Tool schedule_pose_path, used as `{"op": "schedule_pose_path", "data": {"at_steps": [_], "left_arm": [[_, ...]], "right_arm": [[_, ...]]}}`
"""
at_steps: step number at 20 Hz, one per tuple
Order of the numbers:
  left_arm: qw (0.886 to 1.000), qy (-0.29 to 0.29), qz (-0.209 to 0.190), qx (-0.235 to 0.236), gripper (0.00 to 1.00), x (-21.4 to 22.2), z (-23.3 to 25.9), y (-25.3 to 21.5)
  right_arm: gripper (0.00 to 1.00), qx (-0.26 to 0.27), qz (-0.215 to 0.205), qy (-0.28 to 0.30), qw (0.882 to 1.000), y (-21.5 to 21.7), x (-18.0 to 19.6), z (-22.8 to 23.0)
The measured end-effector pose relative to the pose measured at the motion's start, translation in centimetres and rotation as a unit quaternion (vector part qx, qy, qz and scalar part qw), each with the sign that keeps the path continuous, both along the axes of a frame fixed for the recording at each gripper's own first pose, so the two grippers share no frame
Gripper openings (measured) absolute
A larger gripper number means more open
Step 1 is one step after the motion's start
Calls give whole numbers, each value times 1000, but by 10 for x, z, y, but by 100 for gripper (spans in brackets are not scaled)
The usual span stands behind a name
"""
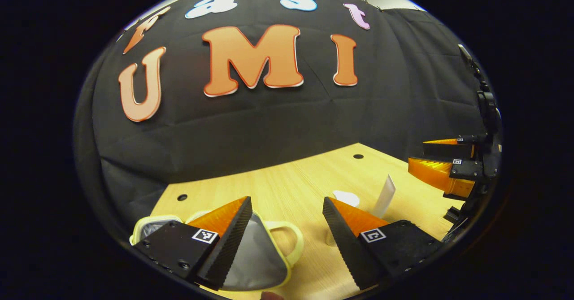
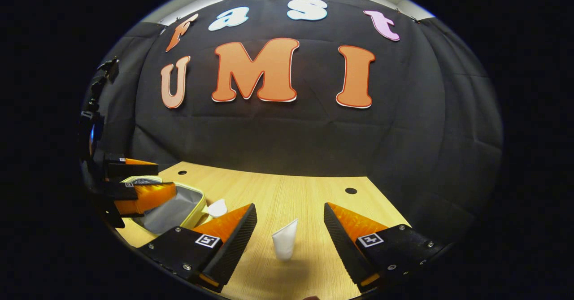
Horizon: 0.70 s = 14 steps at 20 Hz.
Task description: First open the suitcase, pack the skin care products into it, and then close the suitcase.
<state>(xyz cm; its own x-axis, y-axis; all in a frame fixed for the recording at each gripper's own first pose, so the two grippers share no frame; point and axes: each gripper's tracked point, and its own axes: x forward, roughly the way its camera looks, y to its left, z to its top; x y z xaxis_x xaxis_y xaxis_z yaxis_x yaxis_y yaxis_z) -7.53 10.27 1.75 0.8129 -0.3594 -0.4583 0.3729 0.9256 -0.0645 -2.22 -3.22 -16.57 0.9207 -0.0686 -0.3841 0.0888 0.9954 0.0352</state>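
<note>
The right gripper [image 2: 289,221] is spread wide; the white tube [image 2: 284,245] stands on the table [image 2: 287,192] between its fingers, untouched. The left gripper [image 1: 287,215] is spread wide above the open suitcase [image 1: 269,255].

Suitcase [image 1: 255,255] partly behind tongs [image 1: 287,210]

Left gripper [image 1: 287,210]: two wedge-shaped fingers with serrated, saw-toothed inner faces, each seated in a flat black mounting block. Each block carries a small square black-and-white fiducial marker near the finger root and round screw heads along its outer edge. Right gripper [image 2: 290,217]: same construction, wedge fingers with ridged inner faces, black blocks, one square marker per block, screws visible at the block corners. Seen from the side in the opposite view, each unit shows stacked finger wedges on a black housing, with a dark jointed frame rising above it.
</note>
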Motion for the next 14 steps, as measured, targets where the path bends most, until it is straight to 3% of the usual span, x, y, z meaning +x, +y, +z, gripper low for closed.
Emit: {"op": "schedule_pose_path", "data": {"at_steps": [8,14], "left_arm": [[996,62,-70,15,100,-20,-61,-67],[990,114,-82,17,100,-27,-98,-87]], "right_arm": [[96,5,5,35,999,-5,-5,-27],[96,7,10,58,998,-7,-7,-46]]}}
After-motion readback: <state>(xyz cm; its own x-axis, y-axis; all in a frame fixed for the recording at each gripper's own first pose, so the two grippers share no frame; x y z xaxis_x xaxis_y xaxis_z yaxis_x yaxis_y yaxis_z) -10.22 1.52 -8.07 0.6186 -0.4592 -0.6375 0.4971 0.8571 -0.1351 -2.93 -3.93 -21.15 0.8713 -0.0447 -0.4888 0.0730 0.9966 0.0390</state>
